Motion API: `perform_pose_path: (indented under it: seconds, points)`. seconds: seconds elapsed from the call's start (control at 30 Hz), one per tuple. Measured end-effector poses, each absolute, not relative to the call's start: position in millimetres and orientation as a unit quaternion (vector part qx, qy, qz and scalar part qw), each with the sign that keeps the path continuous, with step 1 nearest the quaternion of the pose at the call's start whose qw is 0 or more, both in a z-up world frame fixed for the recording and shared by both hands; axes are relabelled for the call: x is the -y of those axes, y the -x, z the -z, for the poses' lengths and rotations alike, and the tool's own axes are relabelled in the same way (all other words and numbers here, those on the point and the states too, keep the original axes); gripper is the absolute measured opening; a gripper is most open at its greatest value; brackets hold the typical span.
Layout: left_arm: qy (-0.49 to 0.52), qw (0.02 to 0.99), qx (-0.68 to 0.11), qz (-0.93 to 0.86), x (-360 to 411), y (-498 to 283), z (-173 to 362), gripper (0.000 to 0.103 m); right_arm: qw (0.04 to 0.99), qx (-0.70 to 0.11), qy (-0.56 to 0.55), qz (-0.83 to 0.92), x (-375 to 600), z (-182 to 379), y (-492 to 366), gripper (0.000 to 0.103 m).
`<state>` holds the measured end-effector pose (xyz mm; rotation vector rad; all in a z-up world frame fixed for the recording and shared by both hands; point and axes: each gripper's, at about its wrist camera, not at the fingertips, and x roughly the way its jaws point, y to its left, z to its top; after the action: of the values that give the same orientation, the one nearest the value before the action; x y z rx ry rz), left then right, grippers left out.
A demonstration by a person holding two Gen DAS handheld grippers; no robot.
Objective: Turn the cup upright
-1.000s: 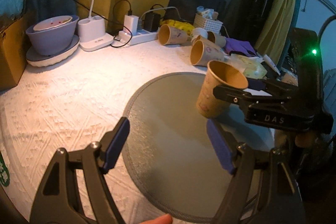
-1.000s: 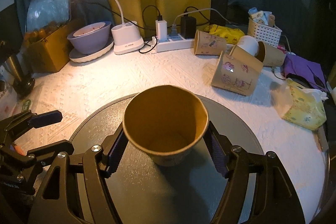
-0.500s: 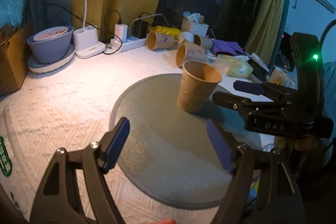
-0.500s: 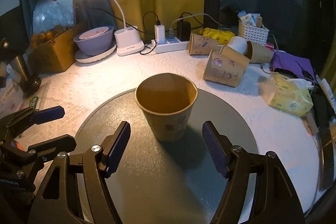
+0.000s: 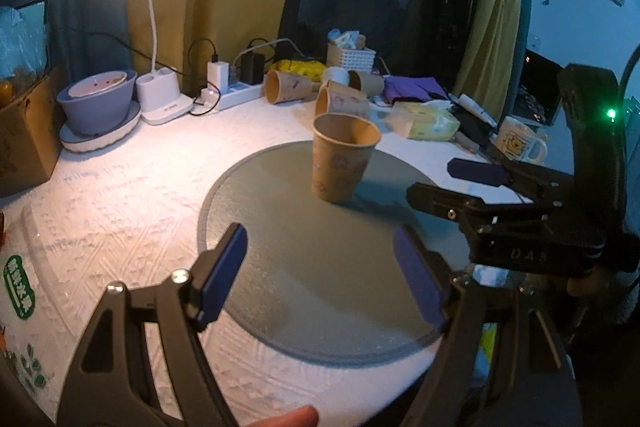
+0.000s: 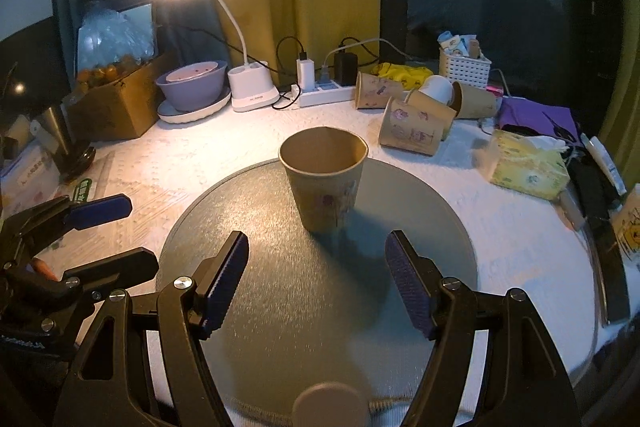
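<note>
A brown paper cup (image 5: 343, 157) stands upright, mouth up, on the round grey mat (image 5: 288, 267); it also shows in the right wrist view (image 6: 325, 179) on the mat (image 6: 280, 327). My left gripper (image 5: 320, 275) is open and empty, back from the cup. My right gripper (image 6: 318, 283) is open and empty, just short of the cup, not touching it. The right gripper also shows in the left wrist view (image 5: 468, 185), to the right of the cup. The left gripper shows at the left edge of the right wrist view (image 6: 116, 235).
Several paper cups (image 6: 412, 127) lie on their sides at the back, next to a power strip (image 6: 320, 95), a white basket (image 6: 464, 65) and a tissue pack (image 6: 528, 165). A desk lamp (image 6: 252, 91), a purple bowl (image 6: 192, 87) and a cardboard box (image 6: 116, 107) stand at back left. A mug (image 5: 518, 145) stands at right.
The right gripper opened, let go of the cup on the mat and drew back from it. The left gripper also drew back.
</note>
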<state>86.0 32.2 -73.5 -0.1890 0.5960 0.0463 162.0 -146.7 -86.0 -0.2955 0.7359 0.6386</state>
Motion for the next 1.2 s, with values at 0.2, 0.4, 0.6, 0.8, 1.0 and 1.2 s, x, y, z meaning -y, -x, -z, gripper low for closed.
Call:
perform_pose_path:
  seconds: [0.2,0.4,0.6,0.8,1.0,1.2]
  points:
    - [0.081,0.955,-0.284,-0.022,-20.9,-73.8,68.1,0.077,0.879,-0.344,0.137,-0.301,158.5,79.7,-145.7,0.074]
    - [0.074,0.96,-0.268,-0.022,-11.6,-61.5,59.6,0.077,0.884,-0.334,0.136,-0.297,166.1,71.9,-129.3,0.074]
    - [0.065,0.966,-0.248,-0.02,-4.1,-49.9,49.5,0.077,0.892,-0.318,0.135,-0.29,173.1,57.9,-112.3,0.074]
    - [0.057,0.972,-0.229,-0.013,3.9,-38.8,35.9,0.077,0.9,-0.302,0.133,-0.284,180.2,41.9,-97.1,0.074]
    - [0.055,0.976,-0.21,-0.008,8.7,-26.3,20.9,0.077,0.907,-0.282,0.135,-0.281,185.4,25.1,-80.1,0.074]
    - [0.05,0.98,-0.194,-0.008,12.2,-14.3,7.7,0.077,0.914,-0.262,0.134,-0.28,191.2,9.2,-64.2,0.074]
